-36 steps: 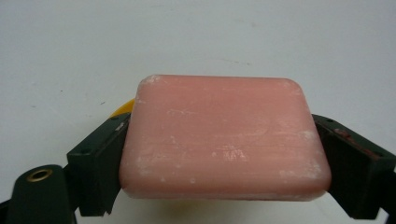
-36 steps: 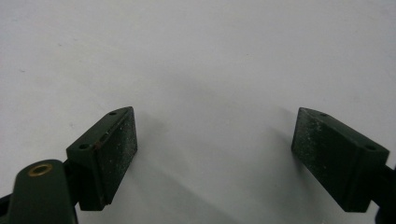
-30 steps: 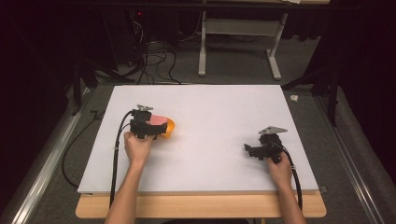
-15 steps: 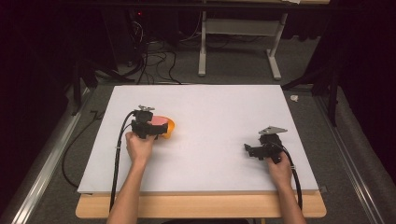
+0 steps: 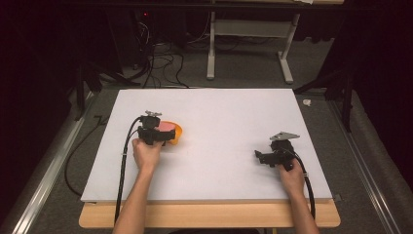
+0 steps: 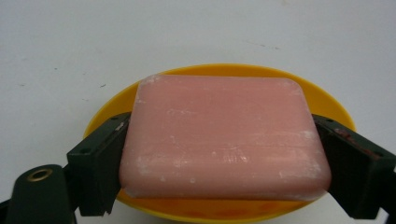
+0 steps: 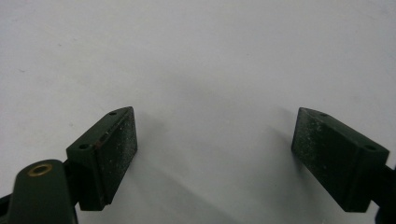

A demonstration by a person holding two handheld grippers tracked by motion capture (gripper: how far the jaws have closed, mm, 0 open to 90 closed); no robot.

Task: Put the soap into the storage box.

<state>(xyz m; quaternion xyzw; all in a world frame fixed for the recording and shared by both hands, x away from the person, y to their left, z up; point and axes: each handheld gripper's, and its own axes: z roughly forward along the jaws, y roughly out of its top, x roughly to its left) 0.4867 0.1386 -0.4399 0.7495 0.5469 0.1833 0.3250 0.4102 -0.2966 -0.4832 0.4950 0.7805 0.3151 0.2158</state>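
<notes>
The left gripper (image 6: 224, 154) has its two black jaws pressed against the short sides of a pink bar of soap (image 6: 224, 137), one jaw at each end, so it grips the soap; the bar lies flat and level between them, its top face pale and scuffed with whitish marks; under it sits a yellow dish (image 6: 327, 100), whose rim curves round the far side of the soap and shows again below its near edge; whether the soap rests on the dish or is held just above it cannot be told; in the high view the left gripper (image 5: 163, 132) is at the left part of the table, with the soap (image 5: 167, 126) and the dish (image 5: 176, 131) just beyond its jaws, towards the right; a person's left hand (image 5: 146, 153) holds this gripper from the near side and a black cable trails back along the forearm; the right gripper (image 7: 215, 154) has its jaws spread wide apart with nothing between them, just bare white surface below; in the high view the right gripper (image 5: 265, 157) is at the right part of the table, well apart from the dish, held by the right hand (image 5: 291, 170); the table (image 5: 229, 112) is covered by a white sheet, with a wooden edge showing at its near side.
</notes>
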